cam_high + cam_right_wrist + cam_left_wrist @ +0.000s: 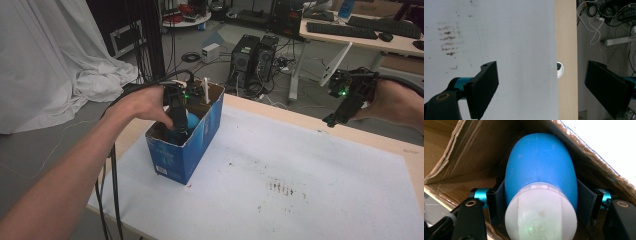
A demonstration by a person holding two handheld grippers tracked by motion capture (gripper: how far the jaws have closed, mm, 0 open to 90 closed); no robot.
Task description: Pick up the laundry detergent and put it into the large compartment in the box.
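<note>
Blue-and-white bottle (541, 195) sits pinched between the left tongs (539, 200) inside the cardboard box (192, 145); its smooth, rounded body could slip free, or snag the box wall just beside. Right tongs (541, 86) hang spread above the bench (566, 37).

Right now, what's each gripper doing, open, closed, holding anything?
Left gripper: closed on the blue bottle, inside the cardboard box.
Right gripper: open, holding nothing, above the table.

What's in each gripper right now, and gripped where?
Left gripper clamps the blue bottle by its sides, near the white cap, inside the box. Right gripper is open, empty.
</note>
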